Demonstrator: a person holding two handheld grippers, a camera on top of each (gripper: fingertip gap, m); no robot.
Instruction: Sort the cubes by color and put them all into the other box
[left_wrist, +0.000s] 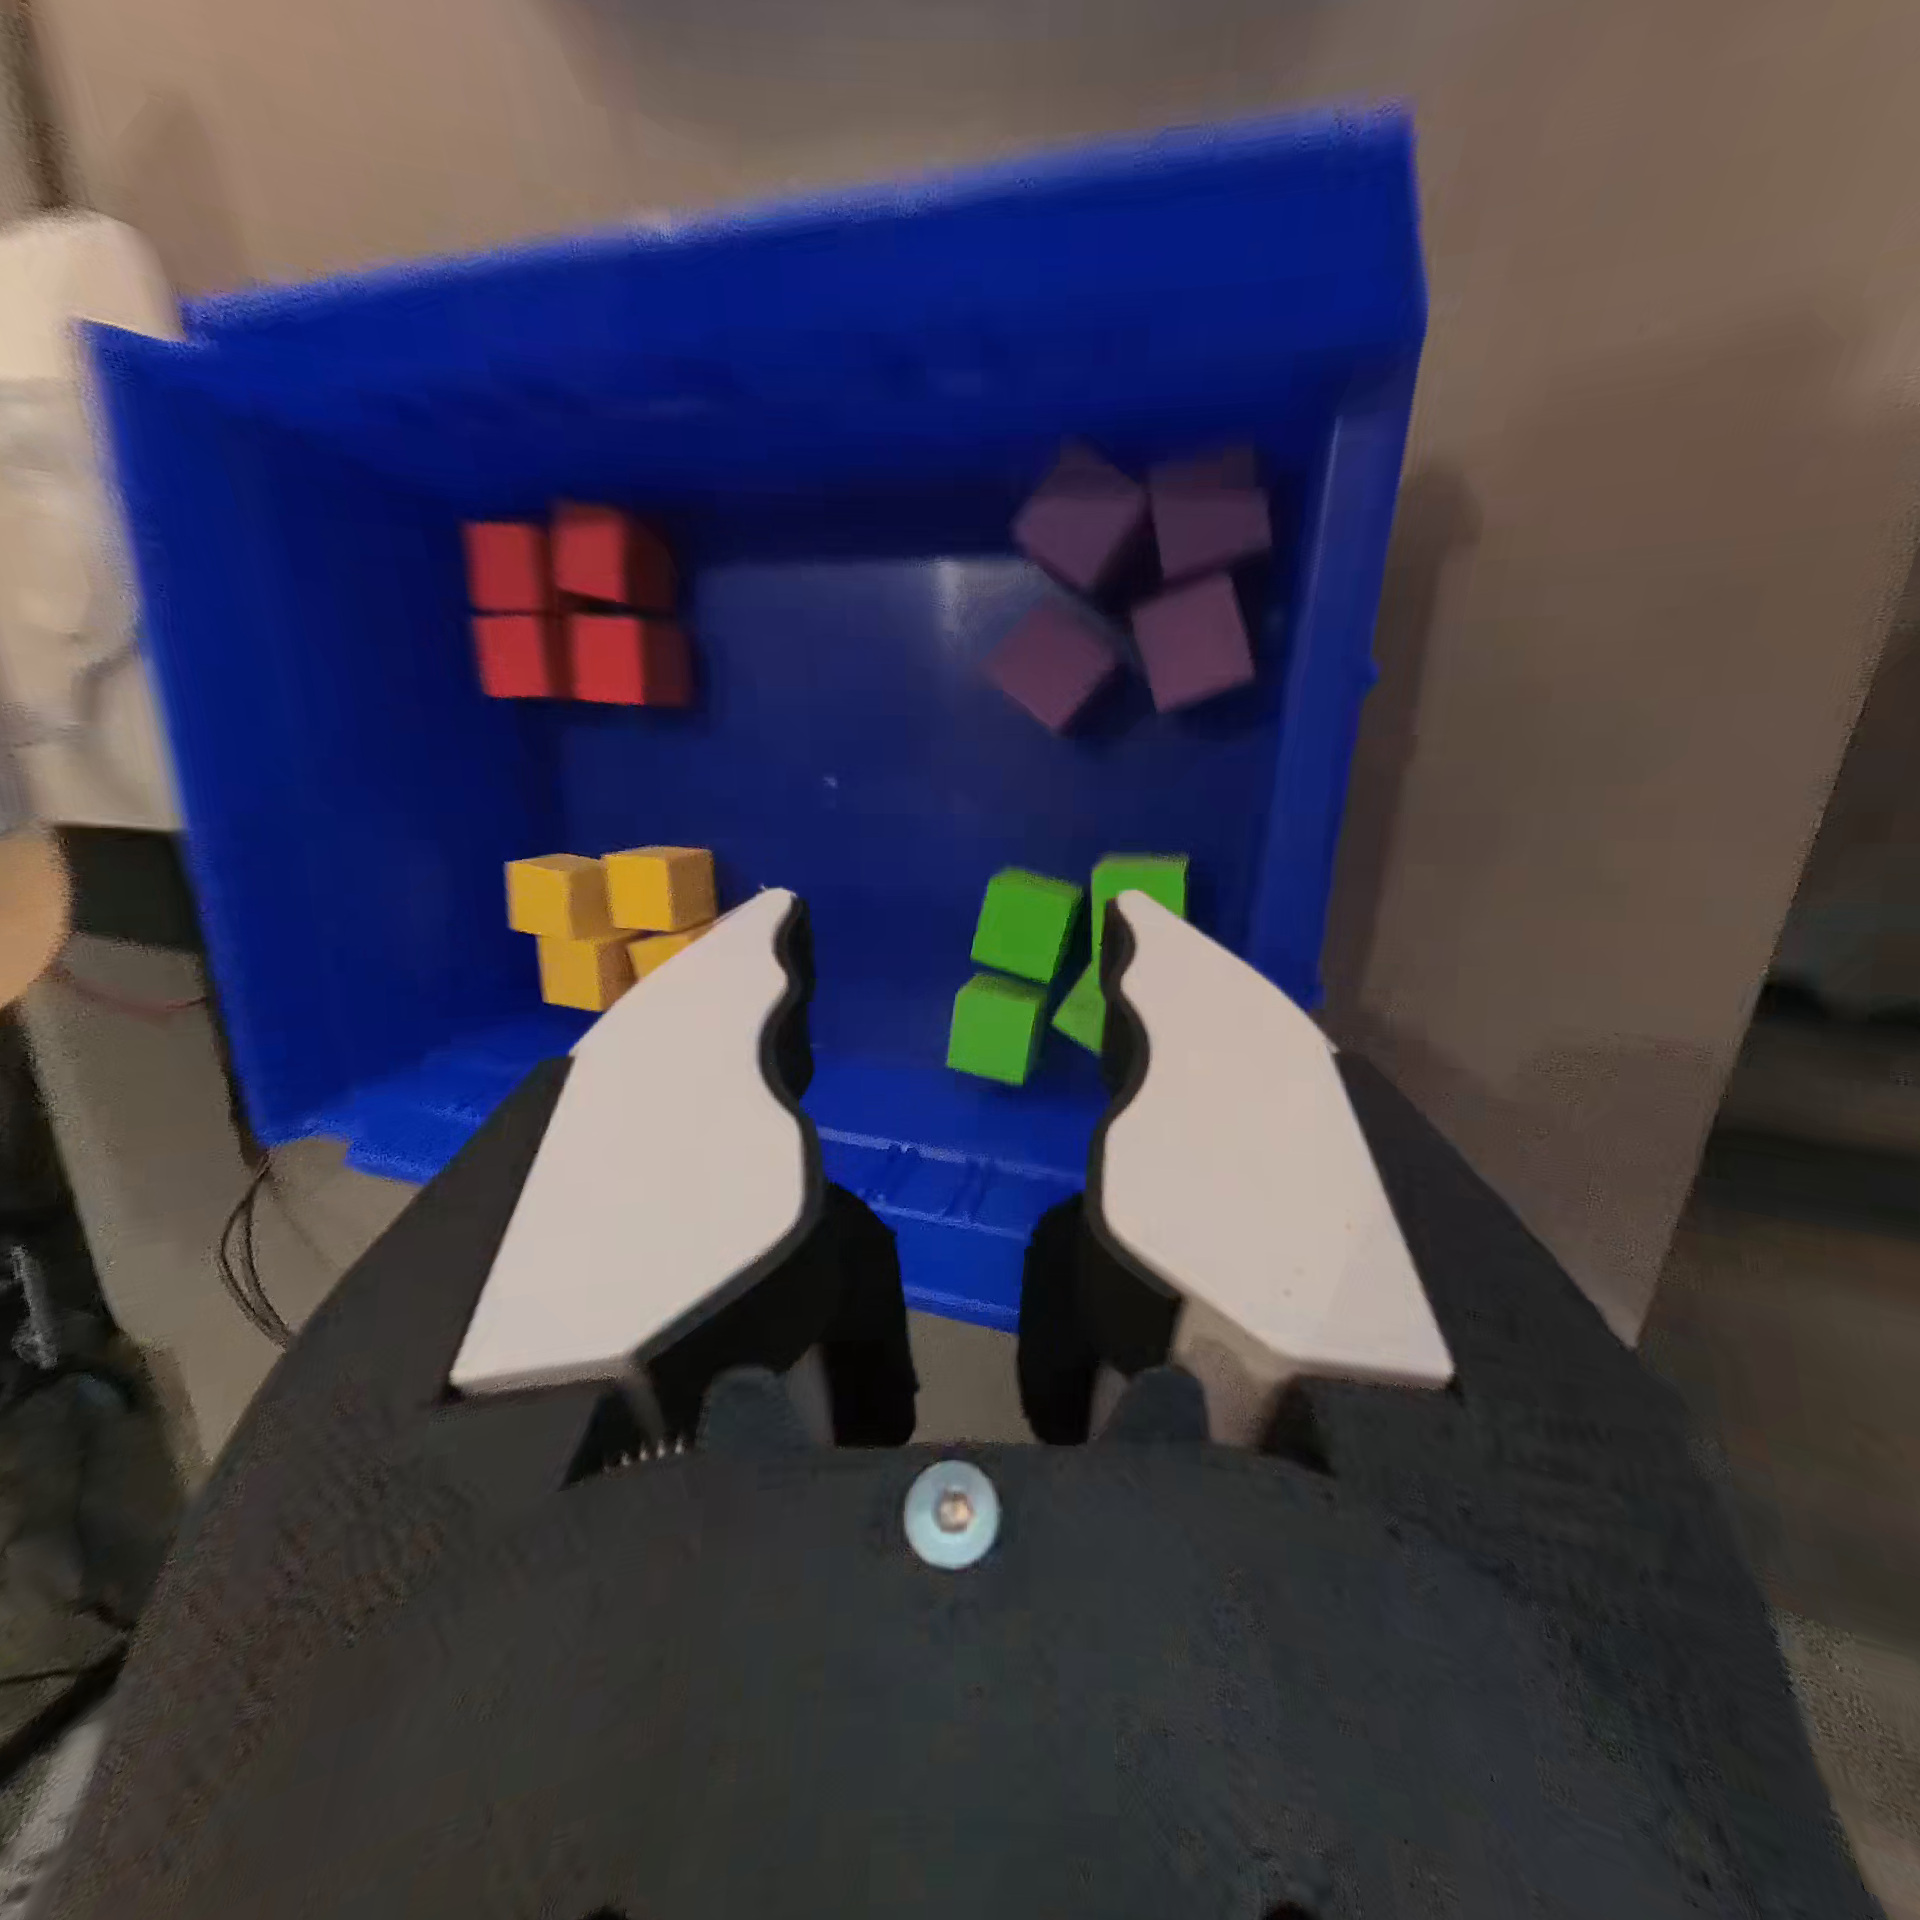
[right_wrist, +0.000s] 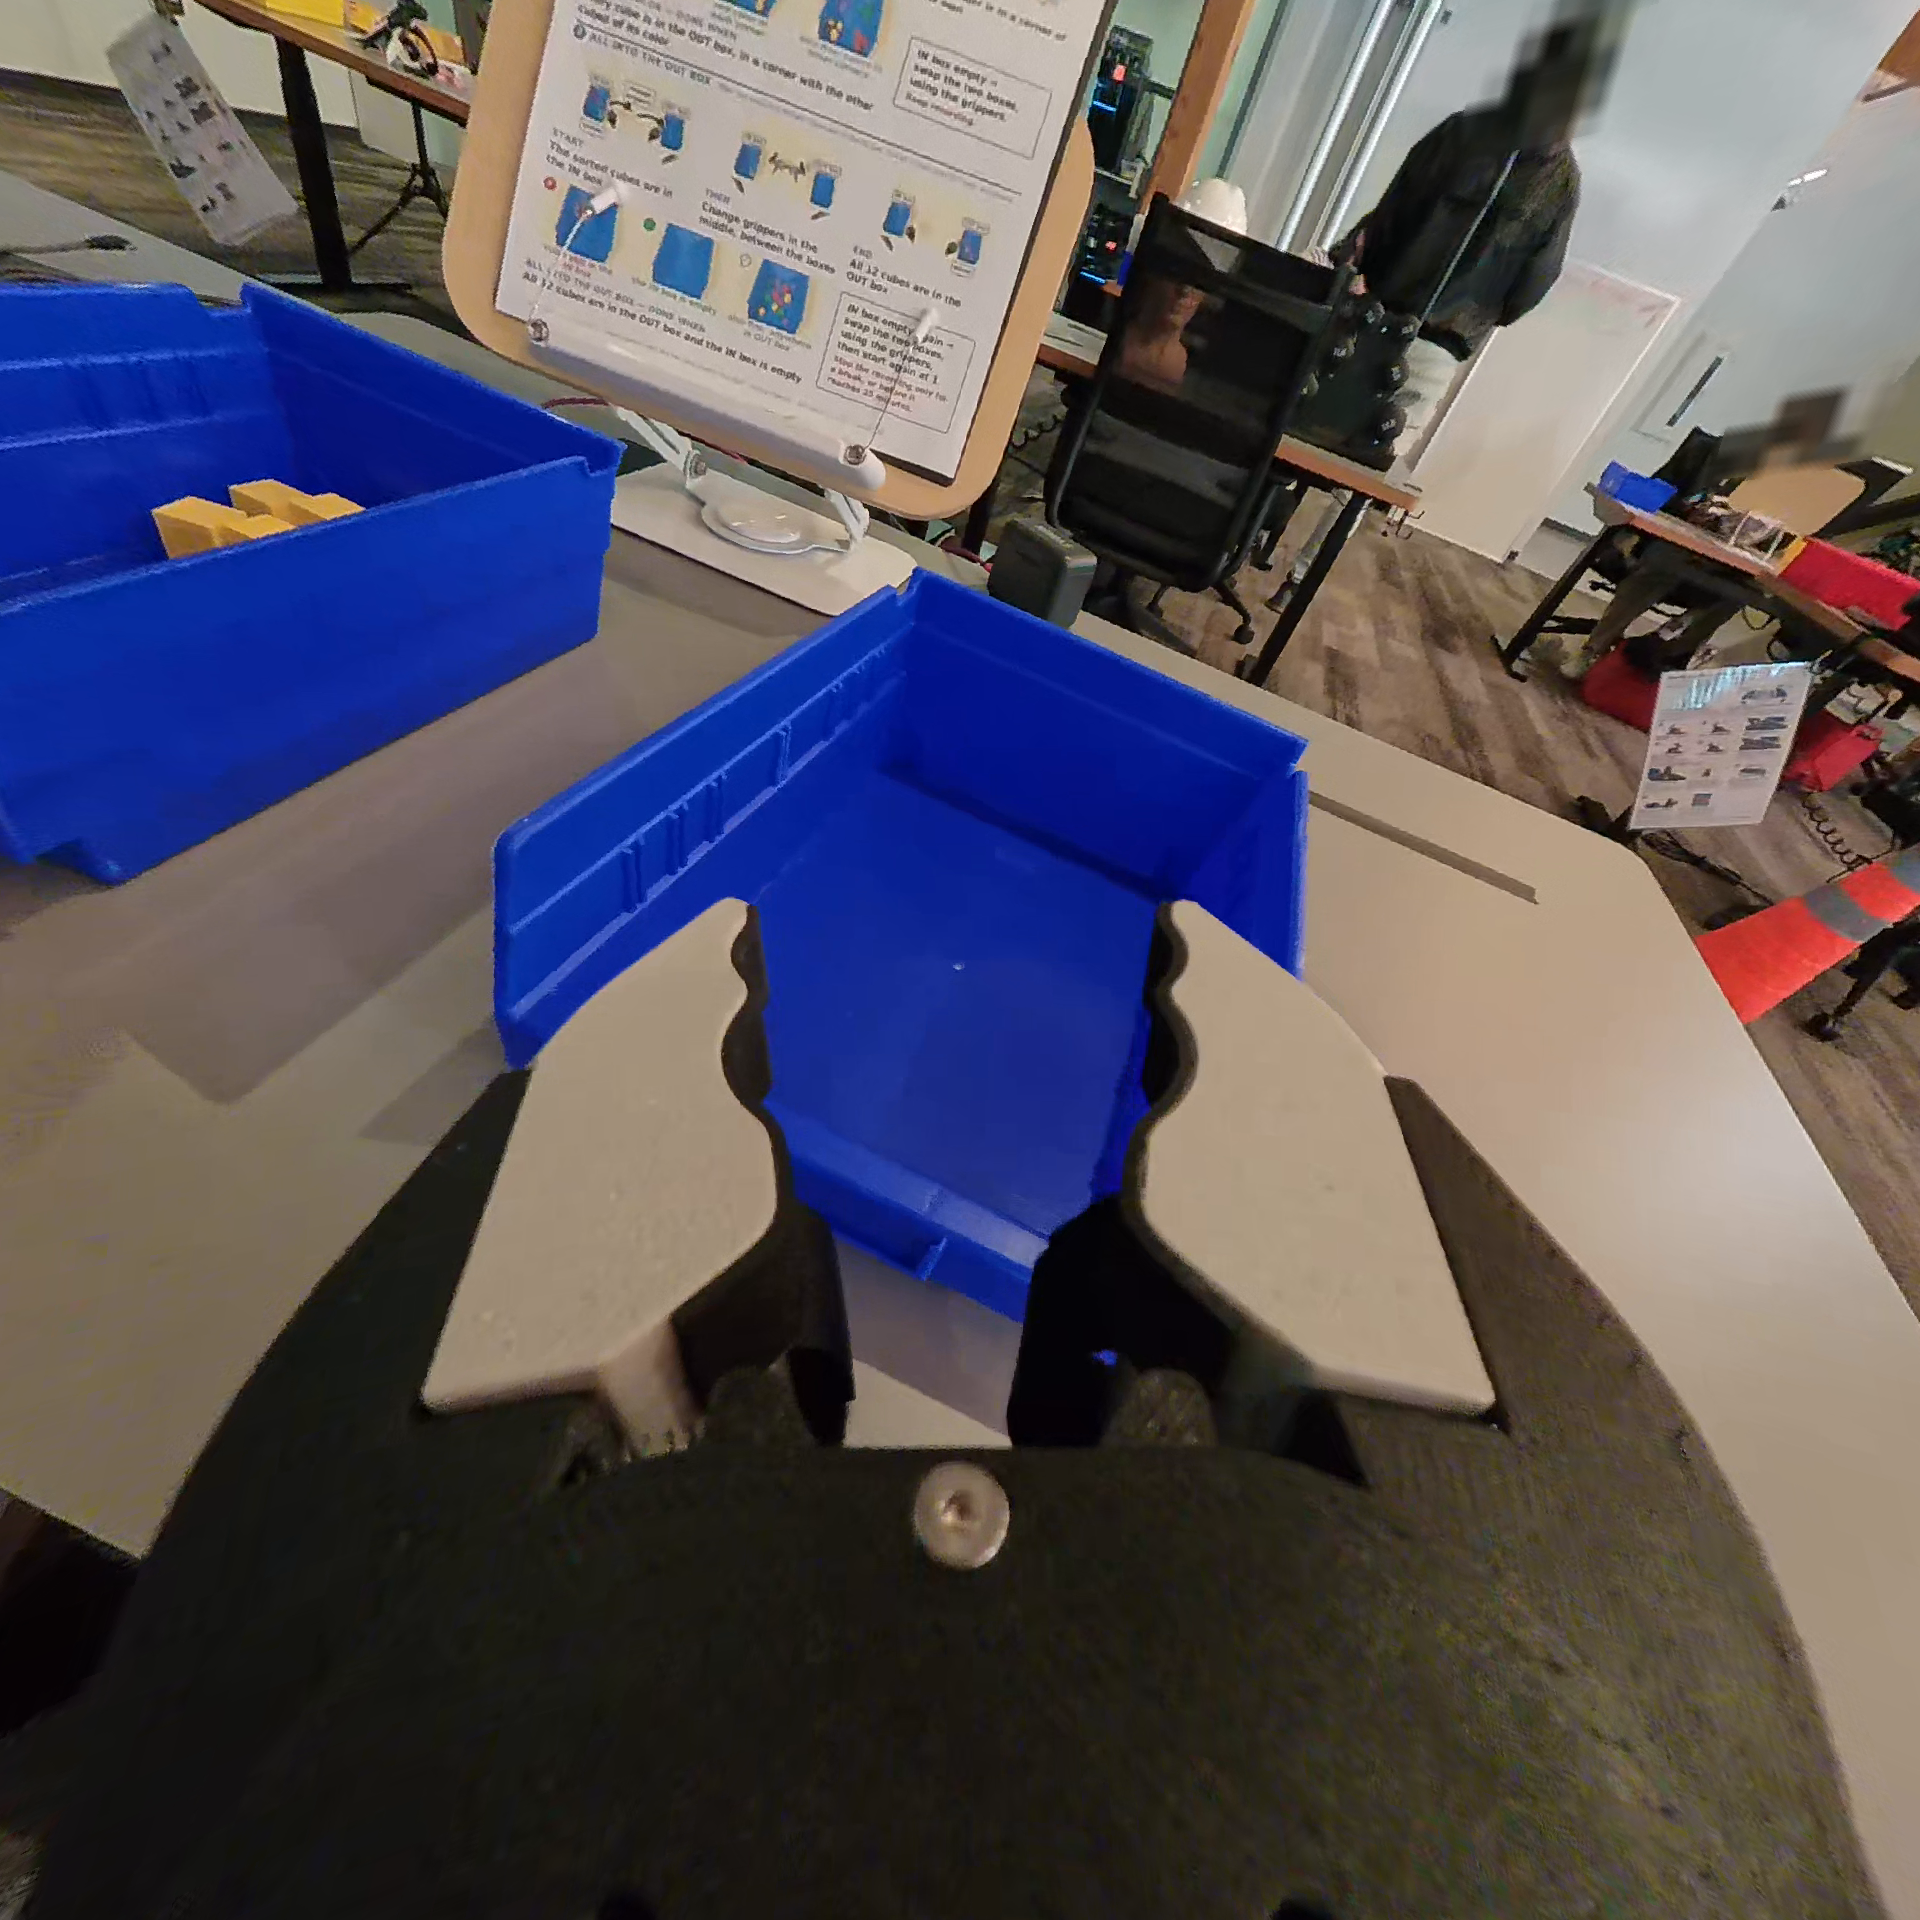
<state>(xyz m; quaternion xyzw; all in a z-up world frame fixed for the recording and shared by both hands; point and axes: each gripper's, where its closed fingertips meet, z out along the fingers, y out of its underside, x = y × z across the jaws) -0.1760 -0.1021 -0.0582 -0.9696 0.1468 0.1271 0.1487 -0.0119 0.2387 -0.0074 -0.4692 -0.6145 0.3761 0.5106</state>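
**Both tools spread over blue bins**

My left tool (left_wrist: 951, 914) hangs above a blue plastic bin (left_wrist: 312, 675) with its fingers spread and nothing between them. Inside sit four clusters of small cubes — red cubes (left_wrist: 577, 608) and purple cubes (left_wrist: 1132, 587) at the far corners, yellow cubes (left_wrist: 603, 920) and green cubes (left_wrist: 1023, 971) nearest the fingertips. My right tool (right_wrist: 956, 914) is likewise spread wide, gripping nothing, over a second blue plastic bin (right_wrist: 727, 821) with a bare floor, which rests on the grey surface (right_wrist: 1507, 1039) — an instruction sheet on a stand (right_wrist: 769, 239) beyond it.
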